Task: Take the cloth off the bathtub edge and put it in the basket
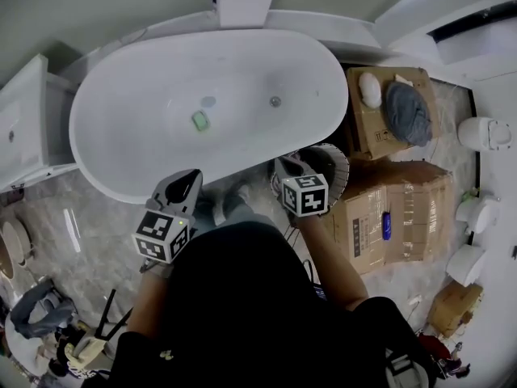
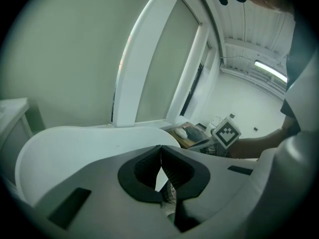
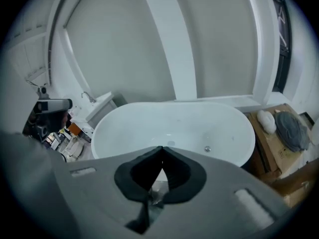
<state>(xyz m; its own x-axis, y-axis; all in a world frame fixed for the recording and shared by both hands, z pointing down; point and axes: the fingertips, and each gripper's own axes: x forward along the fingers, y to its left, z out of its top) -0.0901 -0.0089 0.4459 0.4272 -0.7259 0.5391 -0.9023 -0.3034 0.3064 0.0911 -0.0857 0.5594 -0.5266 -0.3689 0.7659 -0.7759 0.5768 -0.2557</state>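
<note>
Head view: looking steeply down on a white bathtub (image 1: 145, 87), both grippers hovering off its near rim.
Left gripper (image 1: 192, 176): jaws together, tips touching, clamped on nothing; just short of the tub's near edge.
Right gripper (image 1: 283, 166): jaws pressed together as well, empty; marker cube (image 1: 305, 194) facing up, sitting in front of the basket.
Cloth (image 1: 408, 111): grey-blue, bunched up, lying on top of a cardboard box (image 1: 367, 140) past the tub's right end, apart from the rim.
Beside the cloth: white lump (image 1: 370, 89) on the same box, too small to name.
Basket (image 1: 338, 162): white, ribbed, round, between the tub and the boxes; left part covered by the right gripper, inside dark, contents impossible to make out.
Inside the tub: small green block (image 1: 200, 120) near the middle, drain (image 1: 275, 101) off to its right; block too blurred to identify.
Lower box (image 1: 412, 208): near side partly hidden behind an arm.
Floor close in: swallowed by the person's dark top (image 1: 242, 297).
Left gripper view: mostly wall, window frame and a slice of tub rim; cloth only a dark smudge at far right, next to the other gripper's cube.
Right gripper view: whole tub ahead; cloth and box squeezed against the right edge, box cut off by the frame.
</note>
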